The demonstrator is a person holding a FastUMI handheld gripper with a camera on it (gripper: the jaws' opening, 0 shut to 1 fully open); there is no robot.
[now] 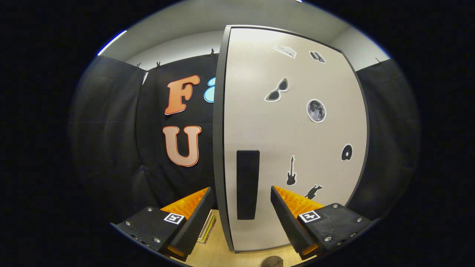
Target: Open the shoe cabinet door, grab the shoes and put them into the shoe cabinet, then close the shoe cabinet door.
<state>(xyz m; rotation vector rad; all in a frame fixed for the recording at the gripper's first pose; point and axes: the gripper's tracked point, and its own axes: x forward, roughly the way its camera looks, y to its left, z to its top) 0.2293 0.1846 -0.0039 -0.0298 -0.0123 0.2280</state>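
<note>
Claw (241, 207) wide open, holding nothing, its two fingers straddling the near edge of the shoe cabinet door (297, 129). The handle (248, 184), a dark upright slot with a vertical long axis, sits just ahead of the fingers and between them, a touch nearer the right finger than the left. Judgement: next move is straight forward onto the handle or door edge, then a pull; door looks shut or nearly so, can't tell for sure. A wood-look floor (222, 254) lies below, with a flat printed item by the left finger. Door stickers (316, 110) further up: sunglasses, moon, guitar, disc. No legible writing or brand. Shoes not located.
</note>
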